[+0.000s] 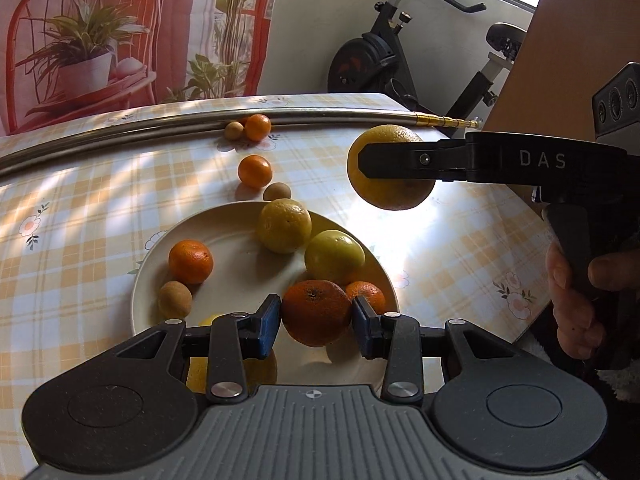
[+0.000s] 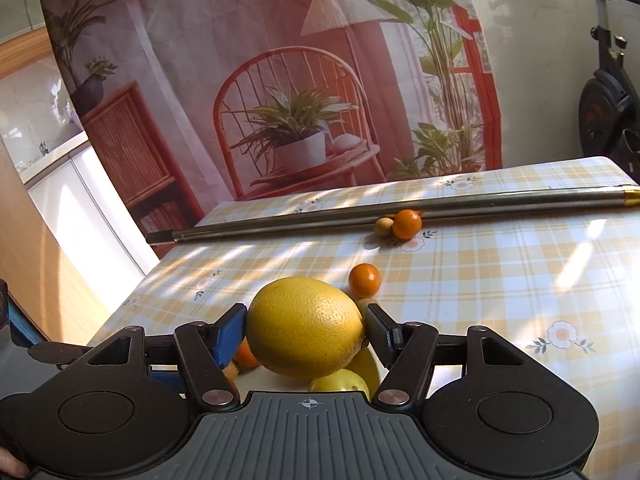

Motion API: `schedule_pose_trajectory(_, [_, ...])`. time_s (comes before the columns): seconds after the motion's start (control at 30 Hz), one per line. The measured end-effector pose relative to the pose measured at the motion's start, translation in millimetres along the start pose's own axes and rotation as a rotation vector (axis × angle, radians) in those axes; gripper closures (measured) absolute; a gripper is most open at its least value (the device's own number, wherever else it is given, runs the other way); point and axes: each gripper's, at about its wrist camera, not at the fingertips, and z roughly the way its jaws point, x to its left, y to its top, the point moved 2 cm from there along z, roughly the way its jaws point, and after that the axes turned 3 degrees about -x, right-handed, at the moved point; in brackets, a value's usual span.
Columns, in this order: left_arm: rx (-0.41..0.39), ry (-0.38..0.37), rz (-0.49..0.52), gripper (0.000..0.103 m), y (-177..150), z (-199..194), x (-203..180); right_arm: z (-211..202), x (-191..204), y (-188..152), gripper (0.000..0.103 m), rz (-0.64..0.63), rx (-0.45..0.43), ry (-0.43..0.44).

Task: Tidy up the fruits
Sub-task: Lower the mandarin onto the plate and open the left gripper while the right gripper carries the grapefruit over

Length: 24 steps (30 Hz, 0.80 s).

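Two handheld grippers work over a surface [image 1: 100, 184] covered in a yellow and white checked cloth with small flowers. The left gripper [image 1: 316, 314] has its blue-padded jaws closed on a dark orange mandarin [image 1: 316, 312], held just above the near part of a cream plate [image 1: 236, 224]. On the plate lie two yellow-green citrus fruits [image 1: 285, 225], touching each other, a small orange mandarin [image 1: 190, 261] on the left side, a small brown round fruit [image 1: 174, 299] just beside it, and another small orange fruit [image 1: 366, 294] partly hidden behind the held one. The right gripper [image 2: 306, 330], with a person's hand [image 1: 572, 300] on its handle, has its jaws closed around a large yellow orange [image 2: 306, 326], held in the air just right of the plate's far edge. Beyond the plate, on the cloth, sit a small orange fruit [image 1: 255, 171] and a brown round fruit [image 1: 277, 192] close together; farther back another orange and brown pair [image 1: 257, 127] rests against a long metal rod [image 1: 120, 130] lying across the surface. Behind hang a printed curtain [image 2: 280, 80] showing a chair and plants, and an exercise bike [image 1: 384, 52] stands to the right.
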Motion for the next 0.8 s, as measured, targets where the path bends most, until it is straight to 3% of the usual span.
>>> schedule_pose_trajectory(0.33, [0.098,-0.030,0.085,0.062,-14.2,27.6,-20.8,-15.7,-16.2,-11.0,0.043,0.044,-0.026,-0.006])
schedule_pose_trajectory(0.63, [0.084,-0.034,0.137,0.063,-13.9,29.0,-24.6,-11.1,-15.0,-11.8,0.043,0.037,-0.020,0.007])
schedule_pose_trajectory(0.7, [0.078,-0.041,0.126,0.061,-13.2,28.2,-23.3,-9.2,-16.2,-11.8,0.043,0.045,-0.018,0.008])
schedule_pose_trajectory(0.8, [0.052,-0.048,0.089,0.044,-9.7,23.8,-18.5,-7.5,-16.2,-11.9,0.043,0.052,-0.014,0.002])
